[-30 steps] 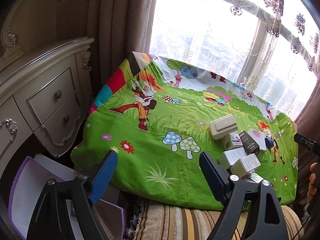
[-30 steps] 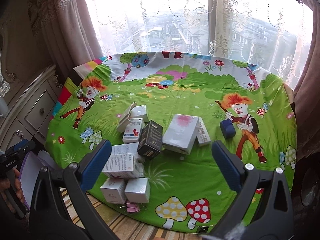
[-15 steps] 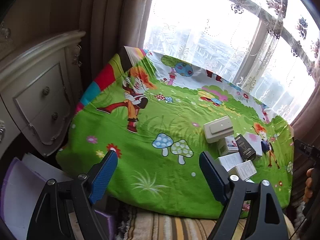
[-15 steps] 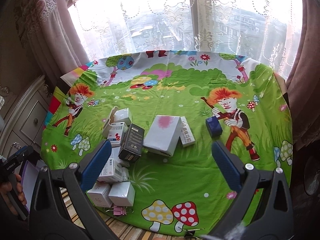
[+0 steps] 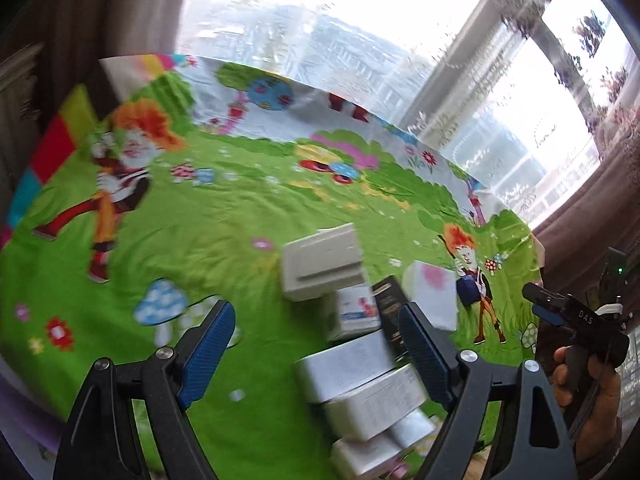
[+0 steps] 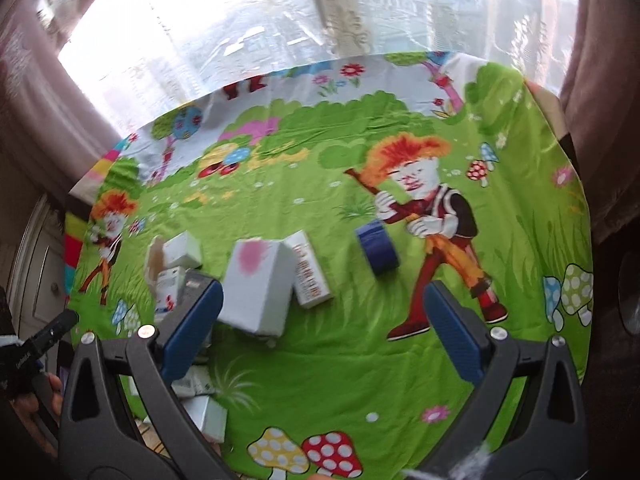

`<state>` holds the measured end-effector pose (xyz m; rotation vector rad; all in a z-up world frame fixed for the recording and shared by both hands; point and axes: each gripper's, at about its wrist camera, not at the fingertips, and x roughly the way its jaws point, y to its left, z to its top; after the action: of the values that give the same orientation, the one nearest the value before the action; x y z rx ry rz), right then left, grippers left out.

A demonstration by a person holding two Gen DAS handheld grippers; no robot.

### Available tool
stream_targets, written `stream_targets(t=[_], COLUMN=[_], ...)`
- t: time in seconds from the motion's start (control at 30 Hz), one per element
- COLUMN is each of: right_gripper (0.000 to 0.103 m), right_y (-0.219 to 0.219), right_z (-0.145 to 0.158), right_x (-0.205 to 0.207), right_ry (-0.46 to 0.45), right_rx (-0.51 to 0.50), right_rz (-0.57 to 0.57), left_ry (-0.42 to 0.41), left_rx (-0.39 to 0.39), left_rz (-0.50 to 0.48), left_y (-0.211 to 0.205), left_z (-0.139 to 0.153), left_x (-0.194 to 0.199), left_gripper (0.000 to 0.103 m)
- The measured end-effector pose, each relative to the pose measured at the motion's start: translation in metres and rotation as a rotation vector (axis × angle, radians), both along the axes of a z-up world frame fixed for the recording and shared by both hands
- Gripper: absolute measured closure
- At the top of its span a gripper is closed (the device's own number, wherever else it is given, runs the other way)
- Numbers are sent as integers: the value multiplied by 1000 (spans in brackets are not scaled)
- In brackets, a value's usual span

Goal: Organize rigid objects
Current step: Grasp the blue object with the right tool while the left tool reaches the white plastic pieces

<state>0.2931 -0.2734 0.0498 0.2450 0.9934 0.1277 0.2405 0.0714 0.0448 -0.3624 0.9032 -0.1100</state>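
Several small cartons lie in a loose pile on a green cartoon-print cloth (image 5: 224,240). In the left wrist view a beige box (image 5: 320,264) sits behind a white and blue carton (image 5: 356,312), a black box (image 5: 389,304) and stacked white cartons (image 5: 352,364). My left gripper (image 5: 316,346) is open just in front of that stack and holds nothing. In the right wrist view a white box with a pink mark (image 6: 260,284) leans beside a red-lettered carton (image 6: 310,276). My right gripper (image 6: 322,330) hangs open and empty over bare cloth to the right of them.
A bright window with lace curtains (image 6: 280,20) runs behind the table. A white dresser (image 6: 44,264) stands at the left. The right gripper's body and the hand holding it (image 5: 576,332) show at the left wrist view's right edge. Brown drapes (image 6: 600,80) hang at the right.
Both grippers have come closer to the table. The left one swung right from the dresser side toward the box pile. The right one rolled and dropped lower.
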Motion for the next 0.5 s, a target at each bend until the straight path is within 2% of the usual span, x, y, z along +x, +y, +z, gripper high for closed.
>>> stream_targets(t=[0.13,0.23,0.37,0.43,0.5], right_gripper=[2,2,2,2,2], right_y=[-26,-31,-30,-28,-22], right_z=[-13,-23,-44,-55,-62], right_x=[17,26,40,47,52], right_ry=[34,50,79,97,100], right_rx=[3,-39,-92,-97,-124], right_rz=[-51,-36,-6,12,33], left_ry=[75,127,194,219,241], left_rx=[60,64,117,118,118], left_rz=[16,29,41,42,46], left_y=[-35,-44,-51,-49,-45], left_z=[-12,-25,-45,-51,-56], left_x=[44,65,91,99,104], left_gripper=[18,18,19,27,41])
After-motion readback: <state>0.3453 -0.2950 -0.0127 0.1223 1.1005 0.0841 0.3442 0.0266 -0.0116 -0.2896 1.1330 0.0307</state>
